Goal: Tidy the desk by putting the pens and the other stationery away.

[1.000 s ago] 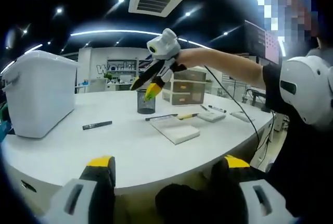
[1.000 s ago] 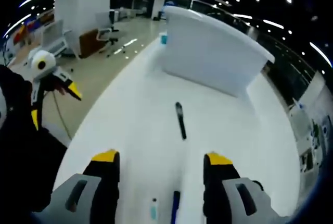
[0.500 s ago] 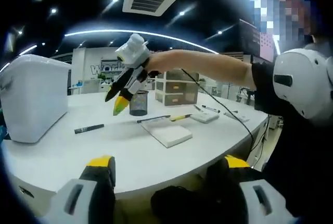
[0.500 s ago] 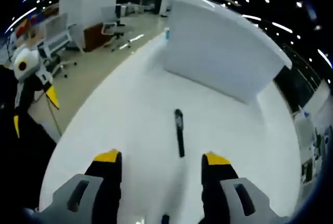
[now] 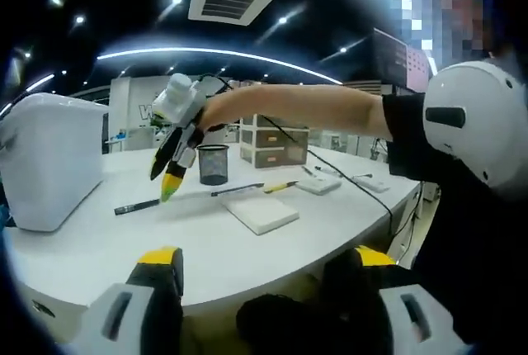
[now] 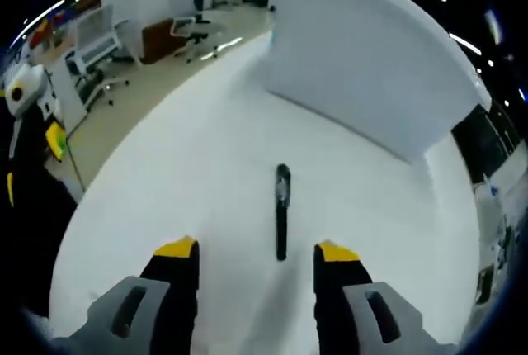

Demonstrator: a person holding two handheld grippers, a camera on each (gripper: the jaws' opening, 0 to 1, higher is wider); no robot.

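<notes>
Left gripper view, L to R, placed vs. the white desk [image 5: 206,243]:
- White storage bin [image 5: 49,161], on desk, far left.
- Black marker [image 5: 136,205], flat on desk just right of bin.
- Right gripper [image 5: 169,183], held on person's outstretched arm above desk, yellow tips pointing down over marker's right end. Jaws read close together at this angle; gap not clear.
- Mesh pen cup [image 5: 213,164], upright on desk behind the marker.
- Dark pen [image 5: 237,190] and yellow-barrelled pen [image 5: 280,186], lying end to end past the cup.
- White notepad [image 5: 260,211], flat, just in front of those pens.
- Small drawer unit [image 5: 274,145], at desk's back edge.
- Small flat items [image 5: 318,183], further right on desk; too small to name.
- Left gripper [image 5: 264,268], own jaws spread wide, nothing between, held off desk's near edge.

Right gripper view, L to R:
- Left gripper seen at far left edge, off the desk, over floor; office chairs beyond.
- Right gripper's own jaws spread apart, empty, above desk.
- Marker lies lengthwise between and just ahead of the two jaw tips, not touched.
- Bin stands beyond marker, upper right.
</notes>
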